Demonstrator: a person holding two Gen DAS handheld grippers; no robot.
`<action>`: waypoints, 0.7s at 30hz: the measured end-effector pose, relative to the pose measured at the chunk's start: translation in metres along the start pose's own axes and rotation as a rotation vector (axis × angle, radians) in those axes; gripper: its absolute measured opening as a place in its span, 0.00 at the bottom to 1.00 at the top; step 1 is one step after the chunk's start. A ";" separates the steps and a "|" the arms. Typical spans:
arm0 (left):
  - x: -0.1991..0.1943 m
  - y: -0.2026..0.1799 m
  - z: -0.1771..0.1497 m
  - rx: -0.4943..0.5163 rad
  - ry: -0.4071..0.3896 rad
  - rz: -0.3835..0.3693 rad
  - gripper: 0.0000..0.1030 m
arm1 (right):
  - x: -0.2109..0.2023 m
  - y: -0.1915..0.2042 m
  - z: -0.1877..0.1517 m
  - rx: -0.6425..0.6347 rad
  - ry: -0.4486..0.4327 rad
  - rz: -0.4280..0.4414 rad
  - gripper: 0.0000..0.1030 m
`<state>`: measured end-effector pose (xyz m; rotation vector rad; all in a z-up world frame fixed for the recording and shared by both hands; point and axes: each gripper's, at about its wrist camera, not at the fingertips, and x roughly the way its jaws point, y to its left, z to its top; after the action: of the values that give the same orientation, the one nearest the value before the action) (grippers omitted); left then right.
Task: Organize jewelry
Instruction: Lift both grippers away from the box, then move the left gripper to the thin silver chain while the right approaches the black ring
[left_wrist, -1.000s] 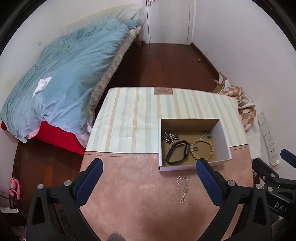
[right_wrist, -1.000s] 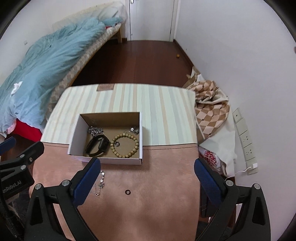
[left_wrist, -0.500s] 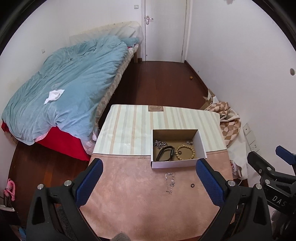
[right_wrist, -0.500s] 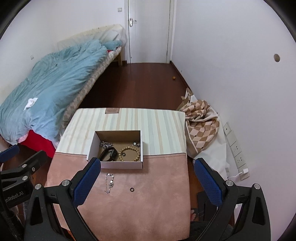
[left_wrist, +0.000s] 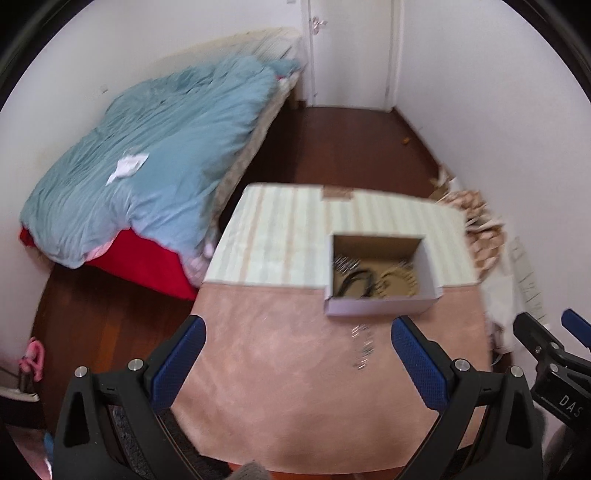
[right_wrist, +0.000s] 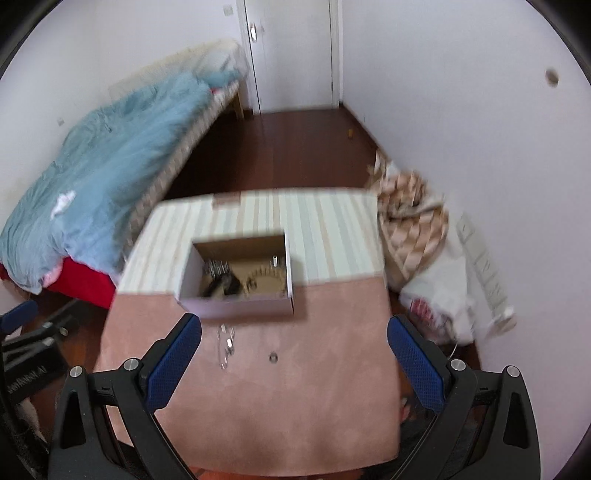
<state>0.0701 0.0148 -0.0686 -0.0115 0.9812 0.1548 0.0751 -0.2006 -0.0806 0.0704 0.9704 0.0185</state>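
An open cardboard box (left_wrist: 382, 305) (right_wrist: 236, 308) stands mid-table and holds a black band (left_wrist: 356, 282), a wooden bead bracelet (left_wrist: 400, 282) and a silver chain (right_wrist: 216, 266). A loose silver chain (left_wrist: 362, 345) (right_wrist: 226, 345) lies on the pink mat just in front of the box. A small dark ring (right_wrist: 273, 357) lies to its right. My left gripper (left_wrist: 297, 363) is open and empty, held high above the mat's near side. My right gripper (right_wrist: 293, 363) is open and empty, also held high. Both views are blurred.
The table has a striped cloth (left_wrist: 280, 229) at the far half and a pink mat (left_wrist: 295, 398) near me. A bed with a blue duvet (left_wrist: 147, 158) stands left. Checked fabric and bags (right_wrist: 413, 221) lie on the floor at the right, by the wall.
Both grippers rose away from the table, then dropped back toward it. The box and loose pieces look larger than half a second ago. Nothing on the table moved.
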 end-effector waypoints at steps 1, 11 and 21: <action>0.010 0.001 -0.006 0.002 0.017 0.013 1.00 | 0.017 -0.002 -0.009 0.007 0.027 0.004 0.99; 0.118 0.021 -0.072 -0.012 0.258 0.148 1.00 | 0.151 -0.002 -0.081 0.052 0.217 0.062 0.70; 0.155 0.043 -0.083 -0.056 0.334 0.195 1.00 | 0.198 0.018 -0.093 0.013 0.218 0.009 0.55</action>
<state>0.0798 0.0696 -0.2404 0.0079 1.3113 0.3682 0.1102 -0.1688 -0.2951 0.0855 1.1877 0.0285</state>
